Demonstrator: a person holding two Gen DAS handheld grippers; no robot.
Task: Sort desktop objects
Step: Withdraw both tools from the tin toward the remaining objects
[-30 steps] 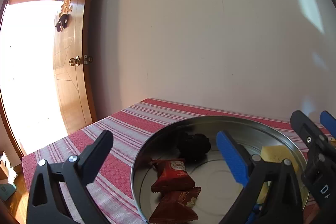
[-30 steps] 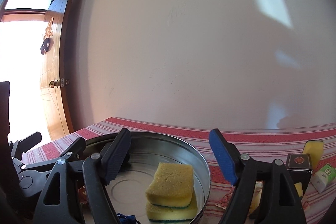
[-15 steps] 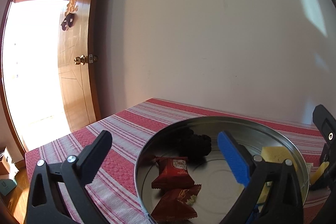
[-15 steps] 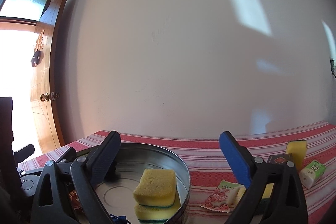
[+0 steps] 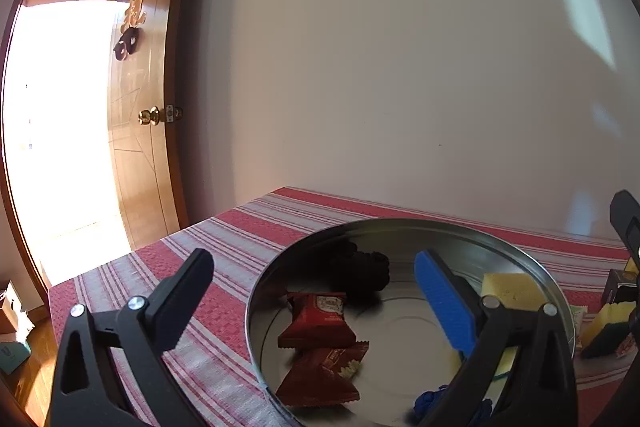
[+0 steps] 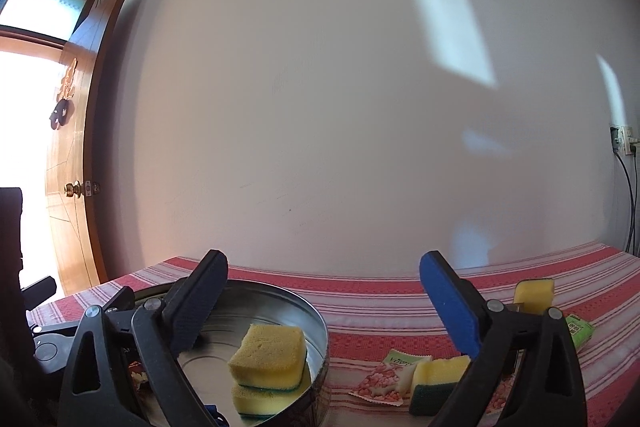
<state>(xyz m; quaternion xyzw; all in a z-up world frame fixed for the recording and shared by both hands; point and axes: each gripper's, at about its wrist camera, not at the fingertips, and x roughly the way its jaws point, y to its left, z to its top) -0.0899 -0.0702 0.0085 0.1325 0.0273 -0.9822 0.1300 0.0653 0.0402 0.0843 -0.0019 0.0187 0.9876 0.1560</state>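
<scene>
Holding nothing: left gripper (image 5: pixel 316 287) and right gripper (image 6: pixel 324 287), fingers spread wide. Round tin (image 5: pixel 532 267) contains two red packets (image 5: pixel 320 315) (stacked), yellow sponge (image 6: pixel 268 351).

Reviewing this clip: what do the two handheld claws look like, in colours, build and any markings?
Both match. The left claw and right claw each have a black triangular plastic frame with cut-out openings and silver rivets at the pivots. Each claw's left finger carries a dark ribbed pad, and its right finger a bright blue ribbed pad. No cables, sleeves or readable markings show.
</scene>
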